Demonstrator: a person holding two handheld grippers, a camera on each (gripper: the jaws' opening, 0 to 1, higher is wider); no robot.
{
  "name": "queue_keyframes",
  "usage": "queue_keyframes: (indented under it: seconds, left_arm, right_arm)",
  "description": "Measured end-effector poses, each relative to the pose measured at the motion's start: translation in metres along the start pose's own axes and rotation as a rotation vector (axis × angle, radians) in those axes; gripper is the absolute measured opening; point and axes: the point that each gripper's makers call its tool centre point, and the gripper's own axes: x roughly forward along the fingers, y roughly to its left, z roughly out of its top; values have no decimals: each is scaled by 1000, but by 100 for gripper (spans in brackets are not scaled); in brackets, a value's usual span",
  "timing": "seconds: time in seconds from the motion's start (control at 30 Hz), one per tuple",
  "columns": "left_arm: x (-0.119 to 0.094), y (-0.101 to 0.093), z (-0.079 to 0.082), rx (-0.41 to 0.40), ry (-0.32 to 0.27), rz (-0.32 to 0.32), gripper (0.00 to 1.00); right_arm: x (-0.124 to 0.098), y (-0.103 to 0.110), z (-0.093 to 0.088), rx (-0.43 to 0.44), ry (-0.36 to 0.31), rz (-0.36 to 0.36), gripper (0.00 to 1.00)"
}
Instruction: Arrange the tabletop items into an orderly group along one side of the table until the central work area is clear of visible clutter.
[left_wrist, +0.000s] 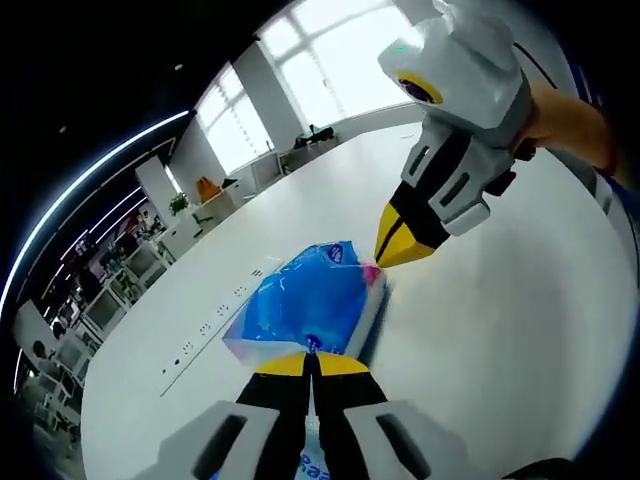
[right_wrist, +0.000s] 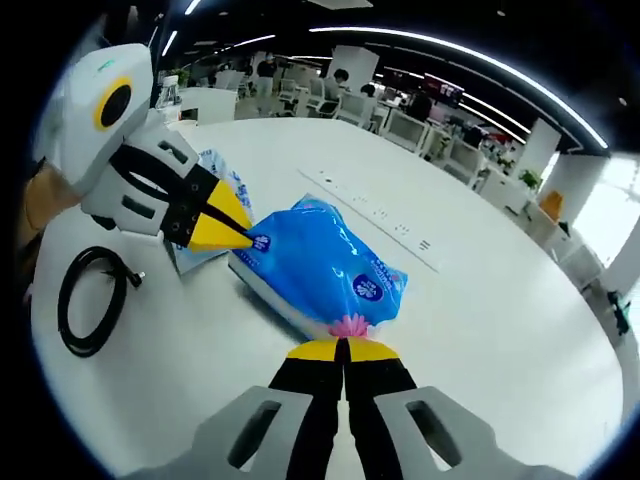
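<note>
A blue plastic tissue pack (left_wrist: 310, 300) (right_wrist: 320, 262) lies across the white table (left_wrist: 500, 330) (right_wrist: 480, 330), and I hold it from both ends. My left gripper (left_wrist: 310, 358) is shut, its yellow tips pinching the pack's near edge; in the right gripper view it (right_wrist: 243, 236) comes in from the left. My right gripper (right_wrist: 343, 348) is shut on the end with the pink flower print; in the left gripper view it (left_wrist: 385, 262) reaches down from the upper right. Whether the pack touches the table I cannot tell.
A second blue pack (right_wrist: 212, 162) lies partly hidden behind the left gripper. A coiled black cable (right_wrist: 90, 300) rests at the table's left. A line of socket panels (right_wrist: 385, 212) (left_wrist: 215, 328) runs along the tabletop. Office desks (right_wrist: 420, 125) stand beyond.
</note>
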Motion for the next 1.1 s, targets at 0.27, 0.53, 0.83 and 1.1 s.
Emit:
queue_keyframes:
  seconds: [0.27,0.53,0.83,1.1]
  left_arm:
    - [-9,-6,3,2,-9,-5,0]
    - [-12,-8,-3,-2,-7,-15,0]
    - [-14,-13,-8,-10,-20,-48,0]
    - [-14,-13,-9,-9,-14,-57,0]
  right_arm:
    - [-9,-1,-9,25,23,-16,0]
    - [-6,4,-22,48,44,5,0]
    - [-5,5,-23,56,19,16,0]
    - [-1,2,-19,101,-28,38,24]
